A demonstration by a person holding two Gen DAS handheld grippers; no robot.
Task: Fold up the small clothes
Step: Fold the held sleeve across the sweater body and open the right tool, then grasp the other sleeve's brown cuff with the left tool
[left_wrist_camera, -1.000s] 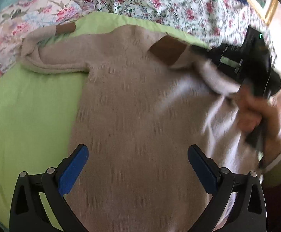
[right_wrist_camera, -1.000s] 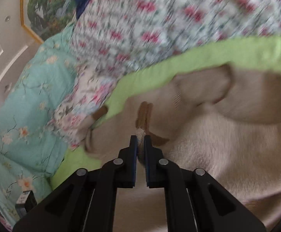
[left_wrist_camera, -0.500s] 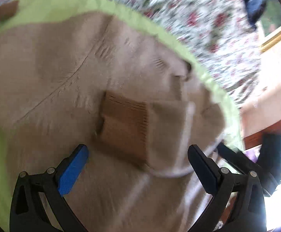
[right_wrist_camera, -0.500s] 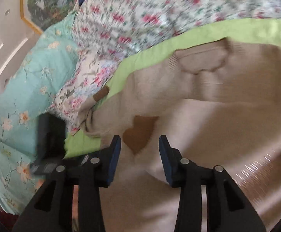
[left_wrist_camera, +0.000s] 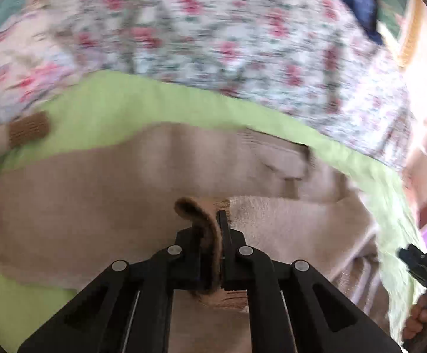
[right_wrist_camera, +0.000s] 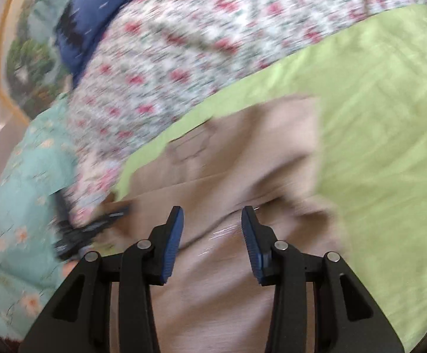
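A beige knit sweater (left_wrist_camera: 95,200) lies on a lime green sheet (left_wrist_camera: 142,103). One sleeve is folded across the body. My left gripper (left_wrist_camera: 210,232) is shut on that sleeve's brown cuff (left_wrist_camera: 204,220). The other sleeve's brown cuff (left_wrist_camera: 29,129) lies at the far left. In the right wrist view, my right gripper (right_wrist_camera: 212,232) is open and empty over the sweater (right_wrist_camera: 228,294), near its right side. The neckline (right_wrist_camera: 192,147) shows beyond it. The left gripper shows blurred at the left (right_wrist_camera: 92,229).
A floral quilt (left_wrist_camera: 213,35) lies beyond the green sheet (right_wrist_camera: 390,117). A teal flowered cover (right_wrist_camera: 22,191) and a dark blue cloth (right_wrist_camera: 95,14) lie at the left in the right wrist view. A framed picture (right_wrist_camera: 28,58) hangs on the wall. The right gripper shows at the right edge (left_wrist_camera: 425,264).
My right gripper let go of the brown cuff, opened and moved right. My left gripper, open a second ago, has closed on that cuff over the sweater's body.
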